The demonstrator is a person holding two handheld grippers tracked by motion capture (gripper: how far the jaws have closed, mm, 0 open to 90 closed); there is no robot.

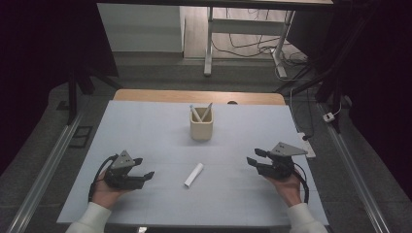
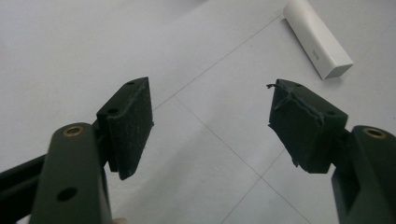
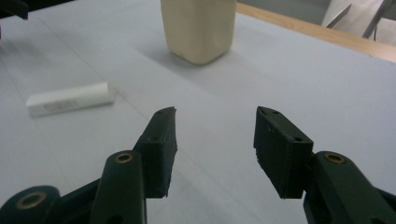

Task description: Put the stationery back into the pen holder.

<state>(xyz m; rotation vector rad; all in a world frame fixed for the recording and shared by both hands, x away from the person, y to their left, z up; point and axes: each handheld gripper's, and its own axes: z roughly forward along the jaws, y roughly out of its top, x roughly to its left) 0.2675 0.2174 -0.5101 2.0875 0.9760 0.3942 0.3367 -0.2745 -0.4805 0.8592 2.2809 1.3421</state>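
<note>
Table (image 1: 145, 126) carries one white tube (image 1: 193, 174), one cup (image 1: 201, 130) with two sticks (image 1: 195, 114); two grippers' fingers (image 2: 130, 126) spread, empty.

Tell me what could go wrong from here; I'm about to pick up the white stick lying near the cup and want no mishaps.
The white stick lies flat on the sheet, so open jaws of the left gripper or right gripper may scrape or snag the sheet. The stick's smooth, narrow body could slip or skid away. The beige cup already holds two sticks; a clumsy drop might tip it.
</note>
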